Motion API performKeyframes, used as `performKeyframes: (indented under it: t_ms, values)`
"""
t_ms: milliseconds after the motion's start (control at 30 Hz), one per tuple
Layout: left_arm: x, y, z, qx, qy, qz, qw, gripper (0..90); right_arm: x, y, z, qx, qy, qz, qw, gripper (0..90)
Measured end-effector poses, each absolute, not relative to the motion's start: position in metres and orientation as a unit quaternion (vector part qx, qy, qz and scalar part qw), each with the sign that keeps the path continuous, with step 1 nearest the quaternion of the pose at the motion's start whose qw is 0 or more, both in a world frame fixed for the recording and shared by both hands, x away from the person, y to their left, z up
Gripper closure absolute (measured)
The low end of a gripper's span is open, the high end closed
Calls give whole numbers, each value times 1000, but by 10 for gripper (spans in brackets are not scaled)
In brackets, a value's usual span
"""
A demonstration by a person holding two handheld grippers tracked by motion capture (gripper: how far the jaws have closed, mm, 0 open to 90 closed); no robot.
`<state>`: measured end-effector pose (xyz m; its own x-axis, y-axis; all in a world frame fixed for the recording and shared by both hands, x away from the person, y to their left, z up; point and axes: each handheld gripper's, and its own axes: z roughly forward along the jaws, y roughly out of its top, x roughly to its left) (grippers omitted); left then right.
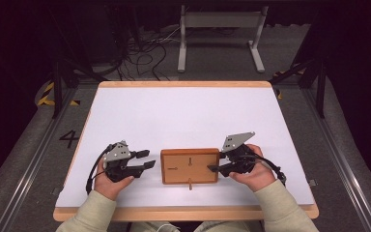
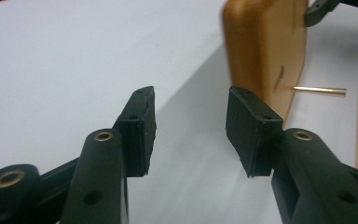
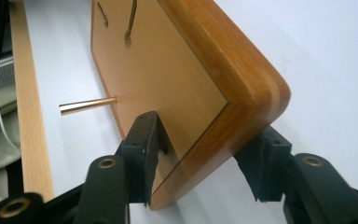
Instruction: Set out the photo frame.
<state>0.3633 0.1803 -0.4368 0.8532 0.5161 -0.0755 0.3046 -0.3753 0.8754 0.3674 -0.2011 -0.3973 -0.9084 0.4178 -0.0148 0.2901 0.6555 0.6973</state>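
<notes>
Your 2 forearms come in over the table's near wooden edge (image 1: 183, 213), pale sleeves down to the wrists, and each hand wraps a gripper from below with the jaws pointing inward at the wooden clock (image 1: 190, 166). That clock lies flat on the white tabletop (image 1: 183, 111), close to the near edge, face up, with 2 dark hands (image 3: 116, 21) on its face and a thin brass pin (image 3: 87, 104) sticking out of its near side. Your right gripper (image 1: 217, 168) sits at the clock's right end, its hand rolled so the grey plate tips up; in the right gripper view its 2 jaws straddle a rounded corner of the clock, 1 pad on the face and 1 under the back, clenched on the wood. Your left gripper (image 1: 147, 159) rests just left of the clock, clear of it, jaws spread apart with nothing between them; in the left gripper view the clock's edge stands just beyond the right pad (image 2: 249, 123).
</notes>
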Motion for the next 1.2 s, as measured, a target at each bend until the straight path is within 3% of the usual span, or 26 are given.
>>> performKeyframes:
  t_ms: [600,900,1200]
  values:
    - [370,187,-442,818,274,92,498,495,337,-201,-386,152,924,339,93,638]
    - [374,188,-443,817,277,86,499,493,329,-206,-385,151,927,332,93,614]
    - [374,188,-444,816,278,86,499,492,321,-210,-385,141,931,327,81,643]
